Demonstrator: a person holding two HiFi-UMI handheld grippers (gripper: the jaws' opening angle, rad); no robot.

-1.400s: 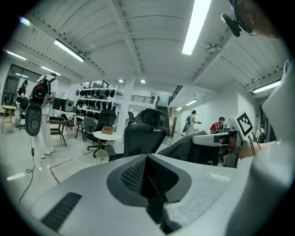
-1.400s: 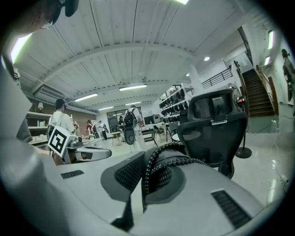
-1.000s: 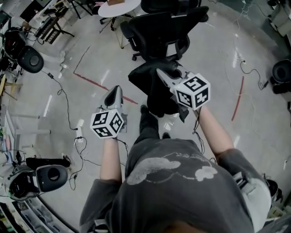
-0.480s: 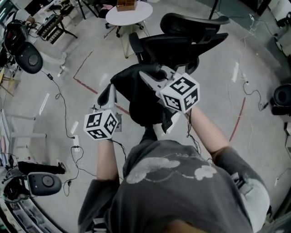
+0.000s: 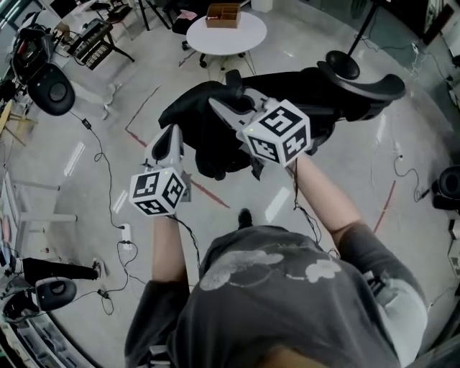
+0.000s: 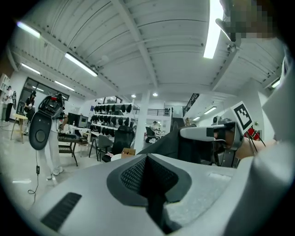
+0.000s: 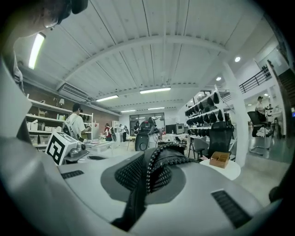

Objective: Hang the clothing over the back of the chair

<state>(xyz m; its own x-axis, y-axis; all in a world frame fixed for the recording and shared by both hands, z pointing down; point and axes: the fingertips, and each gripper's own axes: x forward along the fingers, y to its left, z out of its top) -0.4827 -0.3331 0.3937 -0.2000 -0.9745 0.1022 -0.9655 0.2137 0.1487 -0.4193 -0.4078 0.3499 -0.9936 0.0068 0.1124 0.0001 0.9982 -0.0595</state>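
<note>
A black piece of clothing (image 5: 205, 136) hangs in the air in the head view, bunched and drooping. My right gripper (image 5: 218, 105) is shut on its top edge; in the right gripper view a dark fold with a beaded edge (image 7: 159, 161) sits pinched between the pads of the gripper (image 7: 154, 156). The black office chair (image 5: 359, 90) stands just beyond and to the right of the clothing. My left gripper (image 5: 167, 135) is shut, its tip at the clothing's left edge. In the left gripper view the gripper (image 6: 147, 160) shows no fabric between its pads, and the clothing (image 6: 166, 144) stretches rightward.
A round white table (image 5: 248, 36) with a wooden box (image 5: 222, 13) stands behind the chair. Red tape lines (image 5: 140, 118) and cables (image 5: 97, 147) cross the floor at left. A black rounded device (image 5: 50, 88) stands at far left. A shoe (image 5: 244, 217) shows below.
Both grippers moved forward and a little up, the right one carrying the clothing. The chair, earlier ahead of the clothing, now lies right behind it.
</note>
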